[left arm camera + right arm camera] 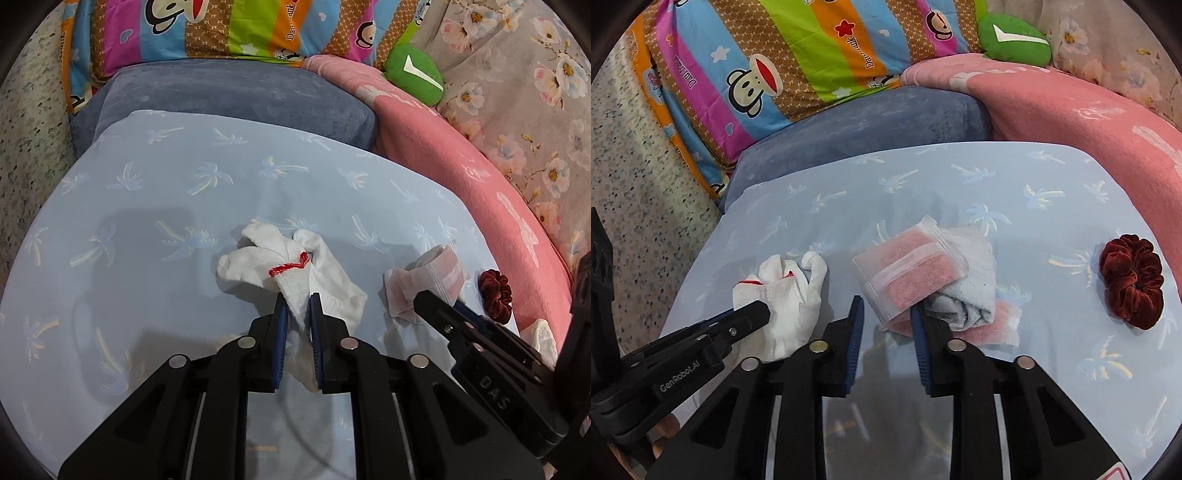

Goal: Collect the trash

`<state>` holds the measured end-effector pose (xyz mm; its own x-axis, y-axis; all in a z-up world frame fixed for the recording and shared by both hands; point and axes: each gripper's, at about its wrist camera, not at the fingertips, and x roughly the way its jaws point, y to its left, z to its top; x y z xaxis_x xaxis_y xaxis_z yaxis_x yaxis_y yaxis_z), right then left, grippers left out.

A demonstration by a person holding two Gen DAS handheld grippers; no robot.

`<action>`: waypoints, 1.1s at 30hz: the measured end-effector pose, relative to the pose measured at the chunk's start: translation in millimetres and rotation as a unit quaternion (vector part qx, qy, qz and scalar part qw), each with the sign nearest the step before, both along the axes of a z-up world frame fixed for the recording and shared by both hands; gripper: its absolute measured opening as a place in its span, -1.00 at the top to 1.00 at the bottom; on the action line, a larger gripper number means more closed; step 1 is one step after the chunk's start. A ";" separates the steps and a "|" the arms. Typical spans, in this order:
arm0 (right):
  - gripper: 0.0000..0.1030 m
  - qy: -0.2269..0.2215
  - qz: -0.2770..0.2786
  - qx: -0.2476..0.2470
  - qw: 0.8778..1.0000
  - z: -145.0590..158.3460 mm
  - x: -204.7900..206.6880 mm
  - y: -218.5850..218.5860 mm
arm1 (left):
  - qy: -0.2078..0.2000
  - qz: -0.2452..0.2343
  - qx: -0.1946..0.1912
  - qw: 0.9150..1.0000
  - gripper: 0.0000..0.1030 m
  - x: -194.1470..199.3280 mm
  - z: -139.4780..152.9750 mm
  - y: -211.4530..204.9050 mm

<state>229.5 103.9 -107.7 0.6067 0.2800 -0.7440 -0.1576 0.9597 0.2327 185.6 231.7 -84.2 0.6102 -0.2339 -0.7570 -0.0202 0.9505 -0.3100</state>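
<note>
Here white glove [295,273] sits clamped in left tool [298,304].

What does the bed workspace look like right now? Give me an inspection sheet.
Surface: light blue sheet with a palm print.
Job's things: white glove with red trim; pink-and-clear wrapper lying over a rolled pale cloth.
Clutter: dark red scrunchie, apart from the rest.
Grippers: left gripper shut on the glove; right gripper open, tips at the wrapper's near edge.
Cables: nothing seen.
Surroundings: striped cartoon quilt, blue-grey pillow, pink blanket.
</note>
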 end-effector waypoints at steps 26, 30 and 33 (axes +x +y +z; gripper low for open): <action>0.96 -0.167 -0.055 0.050 0.983 171.2 -87.1 -98.7 | -0.114 -0.058 -0.002 0.992 0.91 -45.0 110.2 -72.8; 0.96 -0.180 -0.072 0.049 0.980 183.1 -106.4 -123.4 | -0.120 -0.070 0.000 0.990 0.91 -54.2 118.2 -89.7; 0.96 -0.182 -0.087 0.054 0.978 186.0 -118.8 -140.1 | -0.124 -0.081 0.003 0.989 0.91 -60.6 123.0 -102.6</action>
